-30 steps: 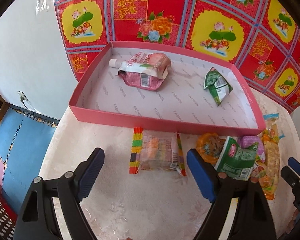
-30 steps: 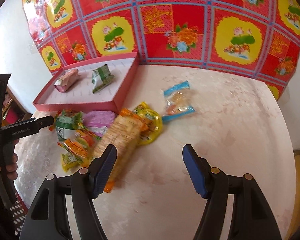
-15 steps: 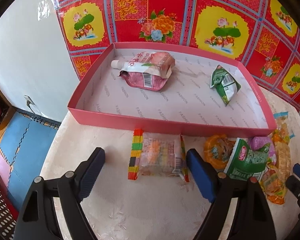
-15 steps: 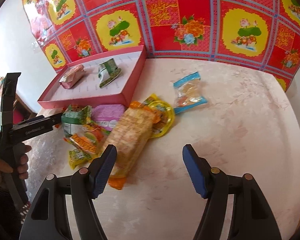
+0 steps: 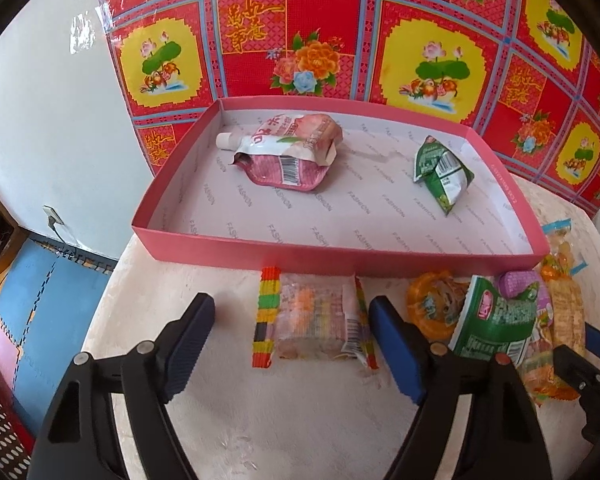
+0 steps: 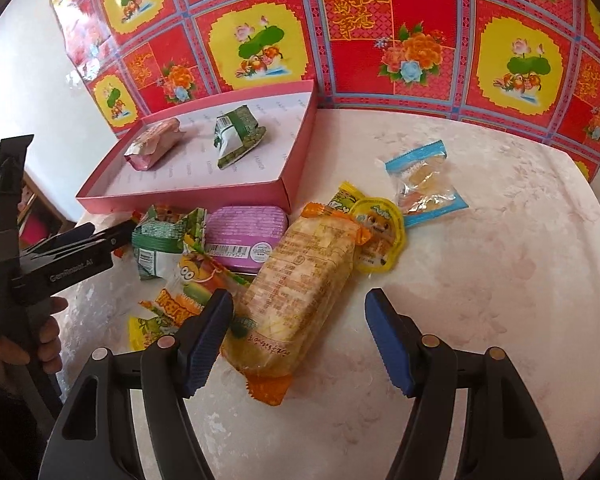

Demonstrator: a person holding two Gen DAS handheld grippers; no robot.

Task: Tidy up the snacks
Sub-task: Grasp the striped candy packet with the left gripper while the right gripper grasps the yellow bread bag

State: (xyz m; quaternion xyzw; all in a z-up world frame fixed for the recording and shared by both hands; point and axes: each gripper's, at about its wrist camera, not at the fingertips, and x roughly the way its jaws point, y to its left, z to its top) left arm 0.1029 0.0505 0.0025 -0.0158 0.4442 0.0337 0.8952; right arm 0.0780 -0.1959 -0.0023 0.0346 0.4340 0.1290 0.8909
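Left wrist view shows the desk (image 5: pixel 300 420) with the pink box (image 5: pixel 340 254) at its far side, and the step in hand seems to be the pick of the next snack. Inside the box lie a pink spout pouch (image 5: pixel 288 152) and a green packet (image 5: pixel 440 172), well apart. The left tongs (image 5: pixel 290 344) are spread wide around the rainbow candy pack (image 5: pixel 316 320), just before the box wall; next they should close on it. The right tongs (image 6: pixel 300 344), also spread, hover over the long cracker pack (image 6: pixel 300 288).
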